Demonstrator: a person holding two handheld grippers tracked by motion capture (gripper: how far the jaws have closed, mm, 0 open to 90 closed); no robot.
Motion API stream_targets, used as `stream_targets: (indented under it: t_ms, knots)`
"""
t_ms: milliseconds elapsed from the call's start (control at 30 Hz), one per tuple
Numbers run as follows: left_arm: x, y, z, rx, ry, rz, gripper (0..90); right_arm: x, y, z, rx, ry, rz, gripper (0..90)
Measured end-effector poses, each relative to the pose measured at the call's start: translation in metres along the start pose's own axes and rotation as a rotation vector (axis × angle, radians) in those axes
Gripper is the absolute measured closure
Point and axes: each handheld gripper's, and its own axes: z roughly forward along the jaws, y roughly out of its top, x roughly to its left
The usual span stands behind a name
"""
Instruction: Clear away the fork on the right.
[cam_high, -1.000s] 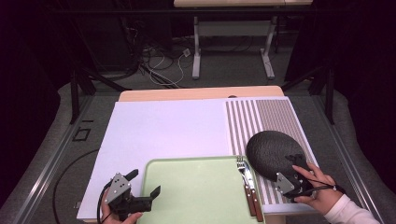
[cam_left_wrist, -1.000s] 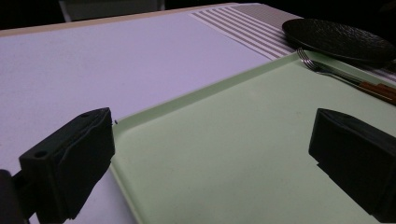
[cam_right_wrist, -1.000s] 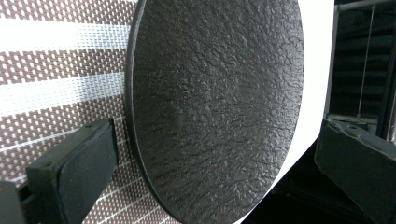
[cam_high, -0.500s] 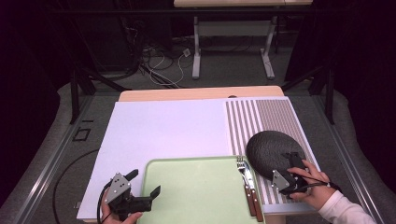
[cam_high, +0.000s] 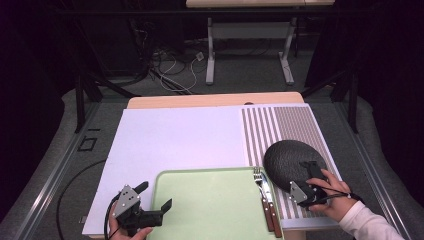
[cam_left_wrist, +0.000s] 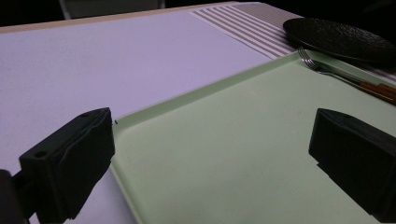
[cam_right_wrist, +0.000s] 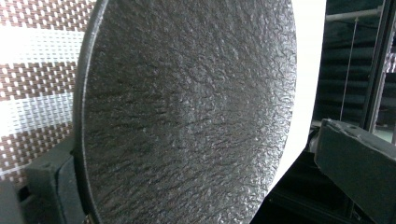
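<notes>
At 4 o'clock on the surface (cam_high: 180, 135), black plate (cam_high: 287, 157) lies on striped mat, not yet lifted; right tongs (cam_high: 309, 179) spread astride its rim; left tongs (cam_high: 152, 197) spread, idle over green tray (cam_high: 210, 210)

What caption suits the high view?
Right gripper reaches over the black plate; left gripper hovers open beside the green tray.

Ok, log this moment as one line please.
right gripper: open, jaws astride near rim of black plate | left gripper: open, at green tray corner | fork: on tray's right edge
</notes>
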Motion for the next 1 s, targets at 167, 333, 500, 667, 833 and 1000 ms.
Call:
stream_targets:
  t_ms: [167, 333, 500, 667, 833, 1000]
  knots:
    - [0.000, 0.000, 0.000, 0.001, 0.000, 0.000, 0.7, -0.001, -0.002, 0.002, -0.041, -0.005, -0.024, 0.0]
    - [0.000, 0.000, 0.000, 0.000, 0.001, -0.001, 0.7, 0.000, -0.001, 0.001, -0.028, -0.011, -0.038, 0.0]
    - [0.000, 0.000, 0.000, 0.000, 0.000, 0.000, 0.7, 0.000, -0.002, 0.002, -0.051, -0.026, -0.054, 0.0]
    - [0.000, 0.000, 0.000, 0.000, 0.000, -0.001, 0.7, 0.004, -0.002, 0.002, -0.075, -0.063, -0.079, 0.0]
    - [0.000, 0.000, 0.000, 0.001, -0.001, -0.001, 0.7, 0.005, -0.001, -0.002, -0.030, -0.051, -0.117, 0.0]
    - [0.000, 0.000, 0.000, 0.001, 0.000, -0.003, 0.7, 0.009, -0.004, 0.002, -0.094, -0.119, -0.098, 0.0]
